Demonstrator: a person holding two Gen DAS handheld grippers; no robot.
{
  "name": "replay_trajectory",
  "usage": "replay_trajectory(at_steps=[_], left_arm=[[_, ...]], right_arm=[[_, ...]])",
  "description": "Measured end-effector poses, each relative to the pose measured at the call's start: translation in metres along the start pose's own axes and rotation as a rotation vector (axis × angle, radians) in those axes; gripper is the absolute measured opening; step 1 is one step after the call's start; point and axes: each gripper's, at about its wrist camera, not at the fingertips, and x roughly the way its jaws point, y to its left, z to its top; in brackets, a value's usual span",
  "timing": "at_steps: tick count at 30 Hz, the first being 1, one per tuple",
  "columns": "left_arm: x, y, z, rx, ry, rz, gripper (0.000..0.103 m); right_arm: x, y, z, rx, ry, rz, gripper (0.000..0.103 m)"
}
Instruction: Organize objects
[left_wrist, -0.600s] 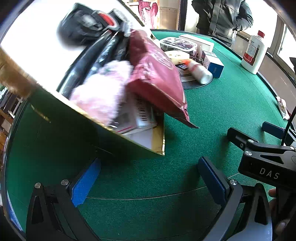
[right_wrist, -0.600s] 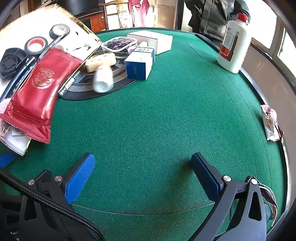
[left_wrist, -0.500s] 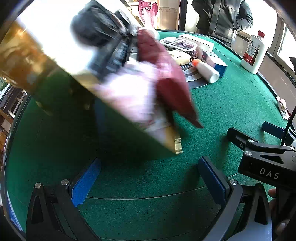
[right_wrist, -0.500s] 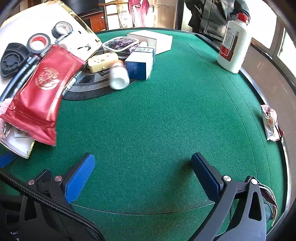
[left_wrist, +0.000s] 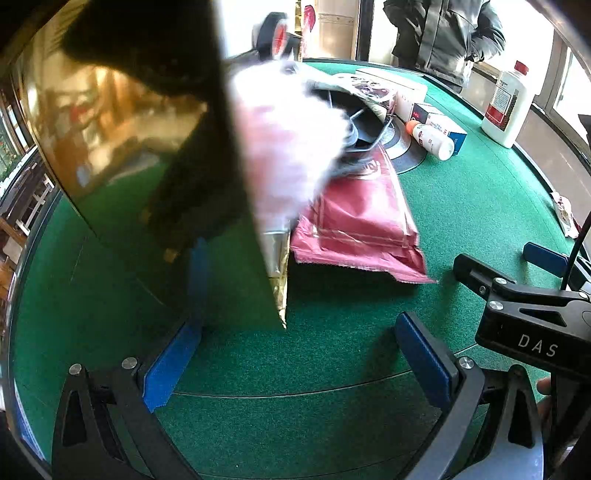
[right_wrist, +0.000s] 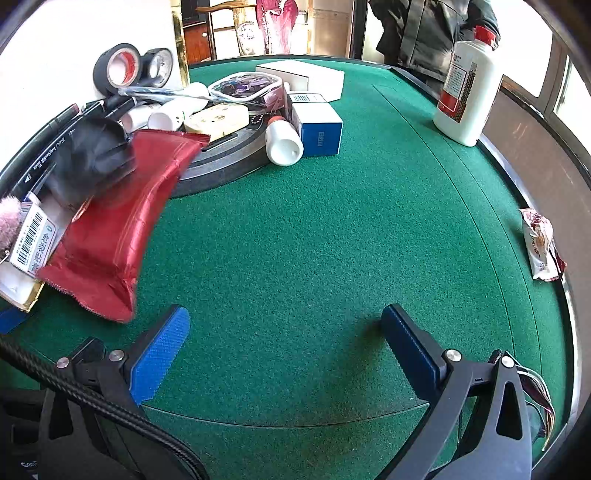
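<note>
Both grippers tilt steeply down over the green table (right_wrist: 314, 240), jaws spread wide with nothing between them: the left gripper (left_wrist: 295, 358) low near the near edge, the right gripper (right_wrist: 284, 347) beside it, also visible at the right edge of the left wrist view. A gold-edged box (left_wrist: 147, 155) stands tipped steeply on edge near the table's left side, its open face turned toward the centre, its lower corner close to the felt. Half a second ago it was less steep, with its contents lying inside; now they are spilling out. The red foil pouch (right_wrist: 110, 236) has slid onto the felt, its long axis running from the box toward the near edge. A pink fluffy item (left_wrist: 288, 147) blurs above it, black markers (right_wrist: 55, 147) and tape rolls (right_wrist: 118, 66) behind. The small white bottle (right_wrist: 282, 142) lies on its side beside the blue-and-white carton (right_wrist: 319, 133), base toward the near edge; earlier it was rolling off the dark round disc (right_wrist: 221, 162).
</note>
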Motion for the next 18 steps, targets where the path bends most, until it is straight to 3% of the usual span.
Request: replay_trajectory(at_steps=[18], left_arm=[[0.0018,-0.0036,0.0012,0.0,0.0,0.0,0.102]], right_arm=[[-0.0006,0.0013,-0.0004,0.0,0.0,0.0,0.103]])
